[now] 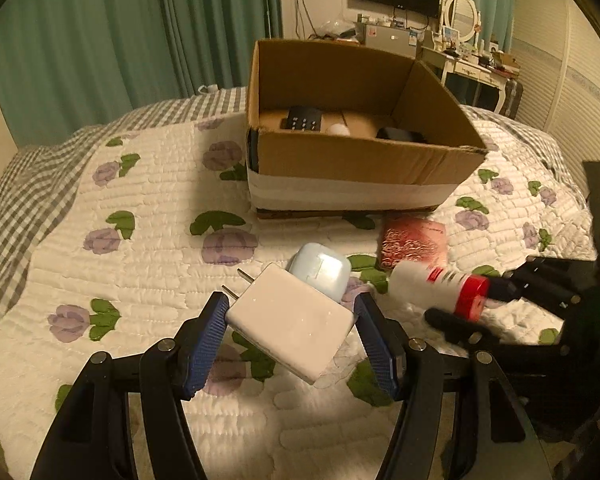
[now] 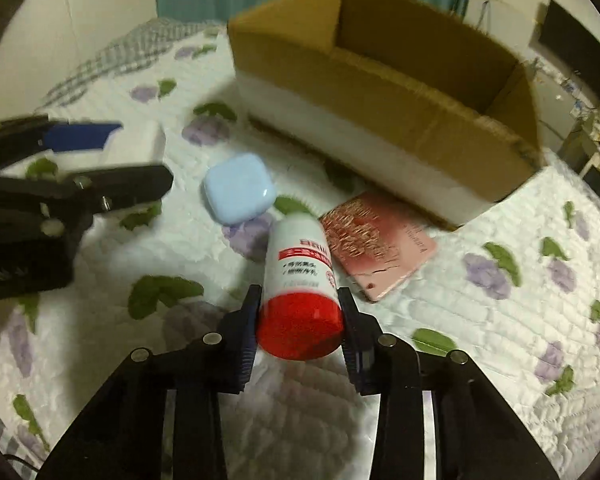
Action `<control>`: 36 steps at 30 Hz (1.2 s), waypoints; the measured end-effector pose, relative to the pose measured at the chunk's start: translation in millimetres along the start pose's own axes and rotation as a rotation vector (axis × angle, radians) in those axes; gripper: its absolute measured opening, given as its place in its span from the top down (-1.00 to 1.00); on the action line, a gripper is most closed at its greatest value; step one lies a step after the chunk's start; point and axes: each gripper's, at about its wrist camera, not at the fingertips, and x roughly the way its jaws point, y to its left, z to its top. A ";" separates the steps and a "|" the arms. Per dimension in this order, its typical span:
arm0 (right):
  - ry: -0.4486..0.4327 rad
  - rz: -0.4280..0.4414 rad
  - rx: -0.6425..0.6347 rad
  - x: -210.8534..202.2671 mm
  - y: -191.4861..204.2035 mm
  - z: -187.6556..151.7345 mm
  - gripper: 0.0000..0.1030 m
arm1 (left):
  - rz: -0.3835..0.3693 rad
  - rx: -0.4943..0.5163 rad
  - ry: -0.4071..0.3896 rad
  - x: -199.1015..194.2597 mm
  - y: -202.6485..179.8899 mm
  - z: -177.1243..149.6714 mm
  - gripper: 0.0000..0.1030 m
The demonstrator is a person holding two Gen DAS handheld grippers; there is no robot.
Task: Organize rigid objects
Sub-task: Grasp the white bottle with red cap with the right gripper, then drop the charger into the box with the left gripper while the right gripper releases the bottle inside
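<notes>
My left gripper (image 1: 290, 312) is shut on a white plug charger (image 1: 290, 326), held above the flowered bedspread. My right gripper (image 2: 300, 308) is shut on the red cap of a white bottle (image 2: 300, 276), which points away from me; the bottle also shows in the left wrist view (image 1: 436, 286). A light blue case (image 1: 320, 274) lies on the bed just past the charger, also in the right wrist view (image 2: 240, 188). A pink patterned booklet (image 2: 376, 248) lies in front of the open cardboard box (image 1: 364, 160). The box holds a dark keypad device (image 1: 302, 120) and a white ball (image 1: 338, 130).
The box (image 2: 384, 92) stands on the quilted bedspread (image 1: 112, 272) beyond both grippers. Green curtains (image 1: 100, 40) hang behind the bed. A cluttered dresser with a round mirror (image 1: 462, 10) and a wall screen stand at the far right.
</notes>
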 end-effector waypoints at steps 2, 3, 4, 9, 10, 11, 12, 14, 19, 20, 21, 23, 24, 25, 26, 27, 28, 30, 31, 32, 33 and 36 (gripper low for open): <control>-0.035 -0.012 0.024 -15.7 -5.2 -0.7 0.31 | -0.001 -0.004 -0.014 -10.5 -2.4 -0.2 -0.28; -0.053 -0.013 0.039 -22.9 -7.1 -0.9 0.31 | -0.001 -0.004 -0.020 -14.6 -3.7 0.1 -0.28; -0.075 -0.014 0.057 -31.4 -9.5 -1.3 0.31 | 0.000 -0.003 -0.028 -19.8 -5.3 0.5 -0.28; -0.159 -0.028 0.102 -70.6 -20.4 -2.0 0.31 | 0.000 0.008 -0.068 -43.1 -16.7 6.4 -0.28; -0.174 -0.029 0.110 -77.4 -22.7 -1.3 0.31 | -0.002 0.016 -0.078 -47.9 -20.2 8.9 -0.28; -0.191 -0.031 0.119 -83.9 -24.7 -0.3 0.31 | -0.003 0.020 -0.084 -50.4 -22.2 10.4 -0.28; -0.204 -0.032 0.125 -88.9 -26.5 0.3 0.31 | -0.004 0.024 -0.089 -52.8 -24.5 12.5 -0.28; -0.232 -0.034 0.133 -100.6 -31.1 3.1 0.31 | -0.012 0.029 -0.101 -57.7 -28.9 18.8 -0.28; -0.309 -0.049 0.136 -127.8 -46.2 22.1 0.31 | -0.013 0.063 -0.143 -66.6 -39.2 48.1 -0.28; -0.326 -0.050 0.138 -133.6 -52.5 28.4 0.31 | -0.014 0.071 -0.155 -67.8 -40.5 56.4 -0.28; -0.346 -0.054 0.142 -138.2 -59.2 36.9 0.31 | -0.014 0.078 -0.165 -68.3 -42.0 63.3 -0.28; -0.370 -0.064 0.144 -142.8 -69.6 51.4 0.31 | 0.002 0.107 -0.180 -64.2 -46.5 85.2 -0.28; -0.384 -0.069 0.145 -143.9 -76.1 60.3 0.31 | 0.014 0.118 -0.180 -60.5 -47.7 93.0 -0.28; -0.396 -0.071 0.146 -144.3 -81.2 66.8 0.31 | 0.023 0.131 -0.180 -54.7 -49.7 102.8 -0.28; -0.403 -0.072 0.147 -143.6 -85.6 73.1 0.31 | 0.023 0.143 -0.177 -47.4 -51.6 111.6 -0.28; -0.411 -0.073 0.148 -141.5 -90.8 79.9 0.31 | 0.019 0.152 -0.170 -37.7 -53.6 120.5 -0.28; -0.416 -0.075 0.152 -137.0 -97.3 87.4 0.31 | 0.014 0.161 -0.158 -26.0 -56.1 128.9 -0.28; -0.413 -0.076 0.148 -125.0 -107.3 99.3 0.31 | 0.004 0.191 -0.138 -3.4 -61.7 140.6 -0.28; -0.409 -0.079 0.144 -119.1 -111.7 103.8 0.31 | 0.001 0.209 -0.128 8.9 -63.8 144.5 -0.28; -0.404 -0.082 0.141 -112.9 -115.5 106.8 0.31 | -0.003 0.224 -0.116 19.8 -66.2 147.3 -0.28; -0.393 -0.082 0.139 -103.9 -121.3 110.7 0.31 | -0.011 0.237 -0.102 30.3 -68.2 149.3 -0.28; -0.371 -0.073 0.145 -84.1 -133.1 114.6 0.31 | -0.022 0.285 -0.051 63.6 -75.4 151.7 -0.28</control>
